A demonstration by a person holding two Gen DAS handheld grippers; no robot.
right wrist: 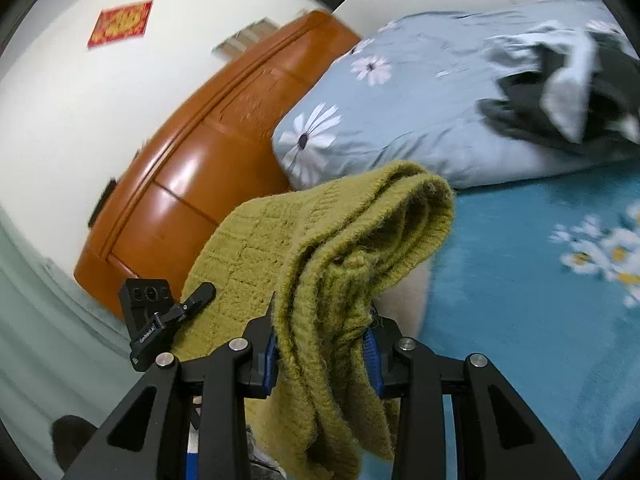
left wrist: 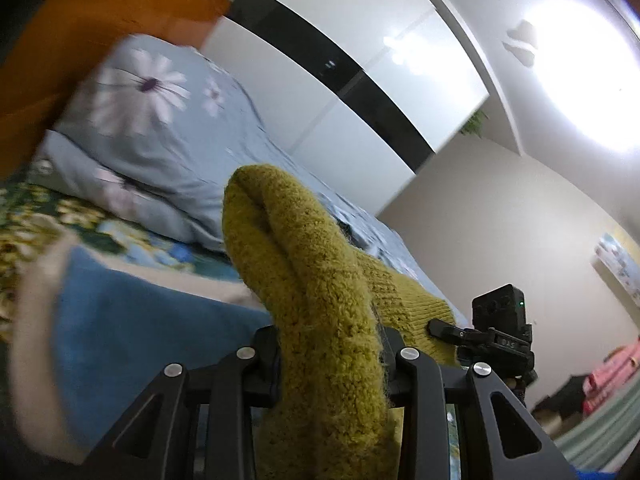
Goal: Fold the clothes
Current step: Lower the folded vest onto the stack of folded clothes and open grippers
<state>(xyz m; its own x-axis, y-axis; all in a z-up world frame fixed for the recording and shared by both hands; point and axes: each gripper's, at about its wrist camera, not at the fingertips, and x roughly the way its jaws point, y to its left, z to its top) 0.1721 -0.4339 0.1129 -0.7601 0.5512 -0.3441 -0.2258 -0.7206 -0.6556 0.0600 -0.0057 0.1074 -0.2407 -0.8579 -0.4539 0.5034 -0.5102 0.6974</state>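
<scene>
A mustard-yellow knitted sweater (left wrist: pixel 312 280) is held up off the bed by both grippers. My left gripper (left wrist: pixel 328 364) is shut on a bunched fold of it that stands up between the fingers. My right gripper (right wrist: pixel 324 352) is shut on another bunched part of the same sweater (right wrist: pixel 340 248), which drapes over its jaws. The right gripper's body (left wrist: pixel 500 328) shows past the sweater in the left wrist view, and the left gripper's body (right wrist: pixel 152 312) shows in the right wrist view. The sweater's lower part is hidden below the fingers.
A blue floral blanket (right wrist: pixel 540 280) covers the bed. Light blue flowered pillows (left wrist: pixel 152 120) lie by the orange wooden headboard (right wrist: pixel 200 160). Dark and grey clothes (right wrist: pixel 560 96) lie on a pillow. A white and black wardrobe (left wrist: pixel 340 80) stands beyond the bed.
</scene>
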